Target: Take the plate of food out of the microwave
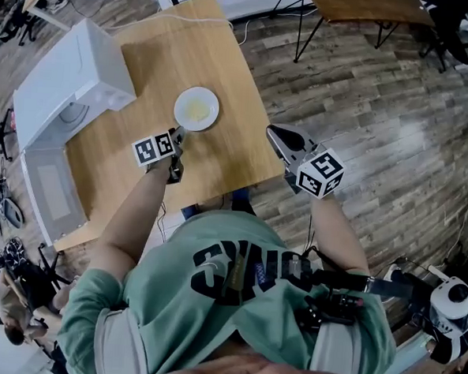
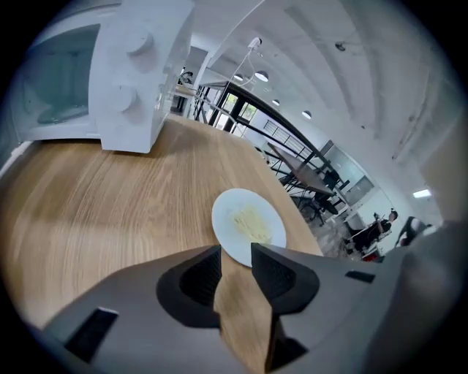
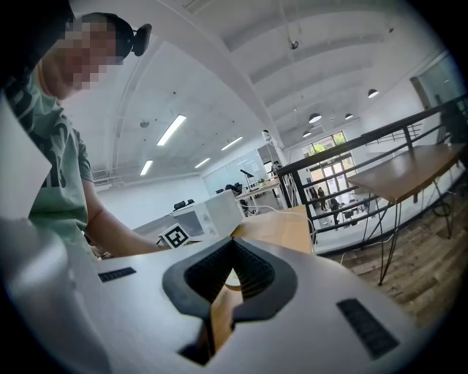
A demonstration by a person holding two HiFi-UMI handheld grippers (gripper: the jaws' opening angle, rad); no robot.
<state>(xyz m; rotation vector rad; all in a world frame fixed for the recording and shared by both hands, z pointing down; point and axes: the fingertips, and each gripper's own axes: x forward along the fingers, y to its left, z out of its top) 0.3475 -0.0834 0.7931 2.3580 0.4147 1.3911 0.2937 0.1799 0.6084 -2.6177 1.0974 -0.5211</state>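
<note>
A white plate [image 1: 196, 109] with pale yellow food rests on the wooden table [image 1: 226, 63], to the right of the white microwave [image 1: 75, 78]. My left gripper [image 1: 178, 136] is at the plate's near rim. In the left gripper view the plate [image 2: 248, 225] lies just ahead of the left gripper [image 2: 235, 253]; its jaws stand apart with the rim at their tips and bare table showing in the gap. My right gripper [image 1: 275, 134] hangs in the air off the table's right edge. In the right gripper view the right gripper [image 3: 232, 245] has its tips together and nothing in them.
The microwave door [image 1: 52, 191] hangs open toward the table's near-left corner, and the cavity [image 2: 58, 73] shows a glass turntable. A cable [image 1: 244, 29] runs off the far edge. Wood-plank floor lies to the right, with another table [image 1: 364, 4] beyond.
</note>
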